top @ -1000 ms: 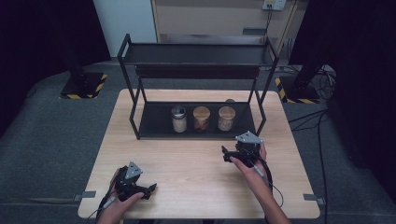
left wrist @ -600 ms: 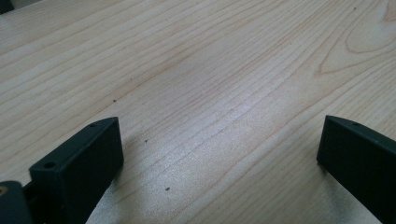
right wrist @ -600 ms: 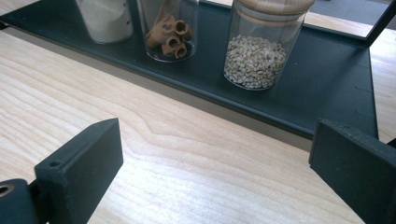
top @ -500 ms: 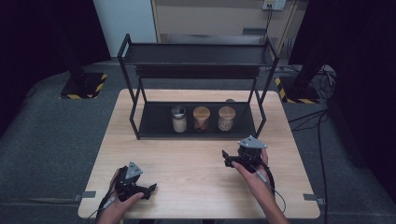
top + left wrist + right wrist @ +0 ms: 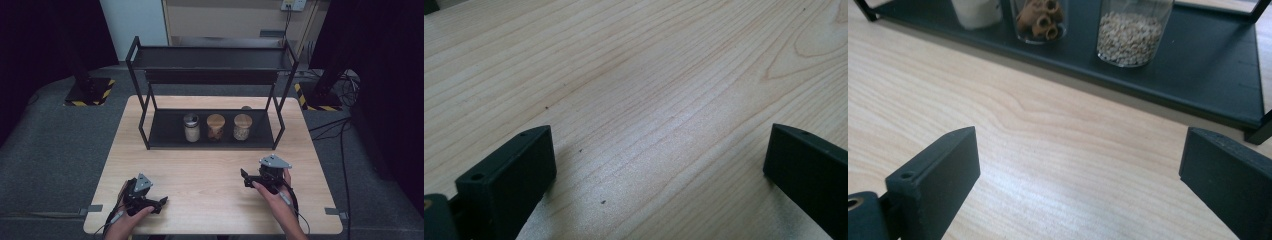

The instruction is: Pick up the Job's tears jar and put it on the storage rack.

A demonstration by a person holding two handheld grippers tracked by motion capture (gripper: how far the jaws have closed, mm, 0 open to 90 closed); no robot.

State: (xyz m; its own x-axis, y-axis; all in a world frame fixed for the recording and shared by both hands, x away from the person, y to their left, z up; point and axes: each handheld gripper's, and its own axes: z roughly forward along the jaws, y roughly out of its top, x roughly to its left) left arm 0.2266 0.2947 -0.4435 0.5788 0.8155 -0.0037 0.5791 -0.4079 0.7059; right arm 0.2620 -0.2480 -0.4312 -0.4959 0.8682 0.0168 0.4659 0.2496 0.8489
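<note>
Three jars (image 5: 215, 127) side by side on black rack's (image 5: 165, 135) lower shelf, two grippers, left (image 5: 159, 202) and right (image 5: 245, 178), wide open, empty, near table's (image 5: 210, 170) front edge, well apart from jars.

Table (image 5: 210, 175): pale wood, visible grain, smooth, slight sheen. Rack (image 5: 210, 75): black metal, matt; lower shelf (image 5: 1198, 85) same finish. Three jars: clear glass, glossy. Middle jar (image 5: 216, 127), right jar (image 5: 242, 126): wooden-looking lids; left jar (image 5: 191, 127): grey lid. Left gripper (image 5: 659, 165), right gripper (image 5: 1078, 170): black matt plastic jaws. Floor (image 5: 55, 145): grey, rough, carpet-like.
</note>
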